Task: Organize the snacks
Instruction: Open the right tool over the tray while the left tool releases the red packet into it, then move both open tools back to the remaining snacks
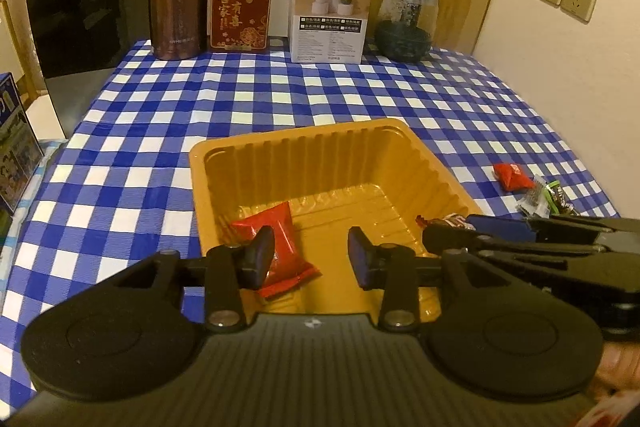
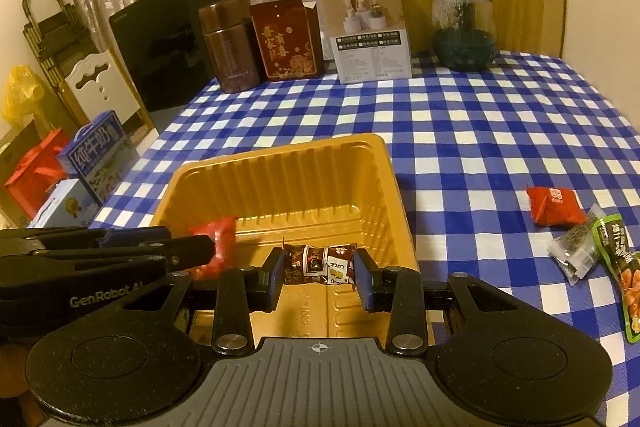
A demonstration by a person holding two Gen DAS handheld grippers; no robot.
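Left wrist view: your left gripper (image 1: 311, 254) hangs over the near end of the yellow tray (image 1: 224, 151), fingers apart and nothing between them. A red snack packet (image 1: 280, 243) lies flat on the tray floor, just beside the left finger; whether that pad touches it, you cannot tell from here. The right gripper (image 1: 448, 227) reaches in from the right over the tray's near rim, with a dark wrapper end showing at its tip. Out on the checked tablecloth (image 1: 360, 95), well apart from the tray, a second red packet (image 1: 512, 177) and a small cluster of wrappers wait.

Right wrist view: the right gripper (image 2: 318, 269) is clamped on a brown wrapped candy (image 2: 318, 264), held crosswise between the pads, above the tray's near end. The candy appears clear of the floor (depth is hard to judge through the fisheye). Loose on the cloth to the right: the red packet (image 2: 554, 206), a clear packet with dark contents (image 2: 576, 251) and a green sachet (image 2: 622, 267), the last two touching or overlapping.

Judgement: step in hand is depositing the candy in the tray; one of five snacks is in. Next move calls for you to part the right fingers over bare floor, then withdraw upward, minding the left tool close alongside. Three remain on the cloth.
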